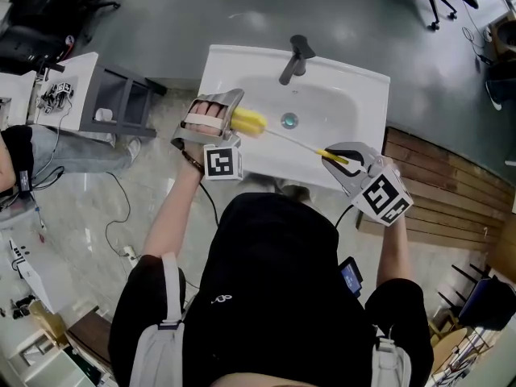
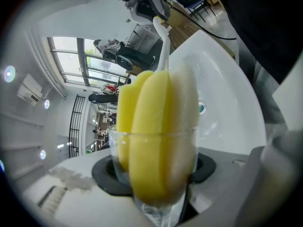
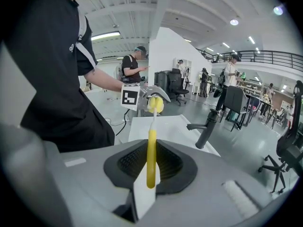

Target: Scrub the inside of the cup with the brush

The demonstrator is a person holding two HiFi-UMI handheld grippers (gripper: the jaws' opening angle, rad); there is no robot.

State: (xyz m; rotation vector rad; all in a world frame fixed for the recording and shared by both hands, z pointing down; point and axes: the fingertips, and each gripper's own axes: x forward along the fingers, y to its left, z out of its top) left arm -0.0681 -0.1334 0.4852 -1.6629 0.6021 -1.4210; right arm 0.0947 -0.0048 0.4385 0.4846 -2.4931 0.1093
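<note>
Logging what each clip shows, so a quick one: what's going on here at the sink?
A person stands at a white ceramic sink with a gripper in each hand. The left gripper is closed on a clear glass cup, whose mouth is turned toward the other hand. The right gripper pinches the thin yellow-and-white handle of a brush. The brush's yellow sponge head sits partway inside the cup, with part of it past the rim, so it is in place for scrubbing.
</note>
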